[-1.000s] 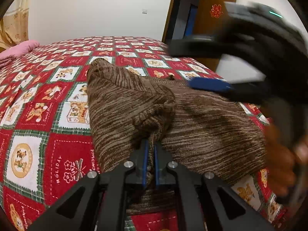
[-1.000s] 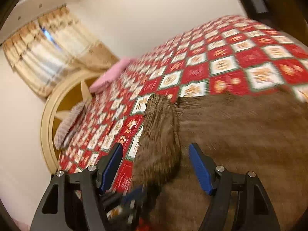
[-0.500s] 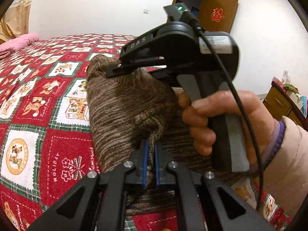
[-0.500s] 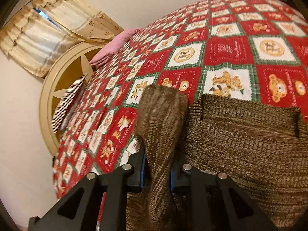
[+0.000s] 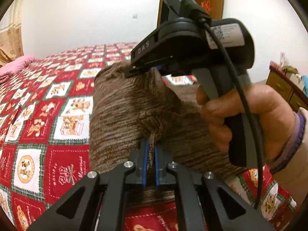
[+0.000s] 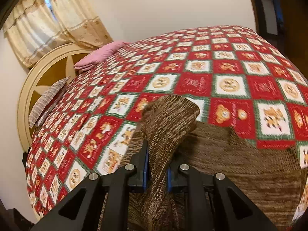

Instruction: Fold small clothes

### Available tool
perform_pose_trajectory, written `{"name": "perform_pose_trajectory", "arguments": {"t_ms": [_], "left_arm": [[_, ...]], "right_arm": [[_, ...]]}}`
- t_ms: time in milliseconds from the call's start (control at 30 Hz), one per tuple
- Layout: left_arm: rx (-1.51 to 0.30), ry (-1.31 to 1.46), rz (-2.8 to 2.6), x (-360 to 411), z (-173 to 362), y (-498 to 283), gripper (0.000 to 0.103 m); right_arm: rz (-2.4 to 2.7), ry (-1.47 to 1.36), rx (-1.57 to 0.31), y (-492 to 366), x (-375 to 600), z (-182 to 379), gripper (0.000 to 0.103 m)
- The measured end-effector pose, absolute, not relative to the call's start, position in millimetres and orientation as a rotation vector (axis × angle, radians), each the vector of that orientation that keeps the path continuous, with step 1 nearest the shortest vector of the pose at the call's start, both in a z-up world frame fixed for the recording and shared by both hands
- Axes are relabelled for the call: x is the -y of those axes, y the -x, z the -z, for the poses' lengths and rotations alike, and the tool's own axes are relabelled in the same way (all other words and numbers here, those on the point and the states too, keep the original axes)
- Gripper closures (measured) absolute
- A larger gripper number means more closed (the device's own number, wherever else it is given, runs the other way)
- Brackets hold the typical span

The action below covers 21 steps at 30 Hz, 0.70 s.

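Observation:
A brown striped knit sweater (image 5: 119, 115) lies on the bed with one side lifted. My left gripper (image 5: 150, 150) is shut on a bunched fold of it near its lower edge. My right gripper (image 6: 156, 165) is shut on the sweater's sleeve (image 6: 169, 119), holding it raised above the body of the sweater (image 6: 240, 163). In the left wrist view the right gripper (image 5: 134, 70) shows as a black handheld tool clamped on the far end of the lifted fold, with a hand (image 5: 250, 115) around its grip.
The bed is covered by a red, white and green checked quilt (image 5: 48, 115) with bear pictures. A pink folded blanket (image 6: 100, 55) and a striped pillow (image 6: 48, 100) lie by the round headboard (image 6: 28, 88). A dresser (image 5: 284, 88) stands at the right.
My right gripper came down open over the sleeve, shut on it and lifted it. Both grippers have risen, pulling the sweater's side up off the quilt.

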<state>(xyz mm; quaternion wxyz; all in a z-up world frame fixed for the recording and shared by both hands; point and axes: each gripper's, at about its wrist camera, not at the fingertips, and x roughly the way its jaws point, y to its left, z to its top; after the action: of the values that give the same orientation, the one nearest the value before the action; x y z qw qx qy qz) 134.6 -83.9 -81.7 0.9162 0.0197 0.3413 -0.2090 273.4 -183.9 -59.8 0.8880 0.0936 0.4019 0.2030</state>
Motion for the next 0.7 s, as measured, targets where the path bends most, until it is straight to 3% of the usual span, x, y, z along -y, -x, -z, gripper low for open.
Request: {"name": "perform_pose_trajectory", "arguments": {"t_ms": [700], "left_arm": [[-0.795, -0.115, 0.474, 132.9, 88.9, -125.5, 0.097]], "right_arm": [[-0.303, -0.17, -0.853, -253.9, 232.6, 72.7, 0.089]]}}
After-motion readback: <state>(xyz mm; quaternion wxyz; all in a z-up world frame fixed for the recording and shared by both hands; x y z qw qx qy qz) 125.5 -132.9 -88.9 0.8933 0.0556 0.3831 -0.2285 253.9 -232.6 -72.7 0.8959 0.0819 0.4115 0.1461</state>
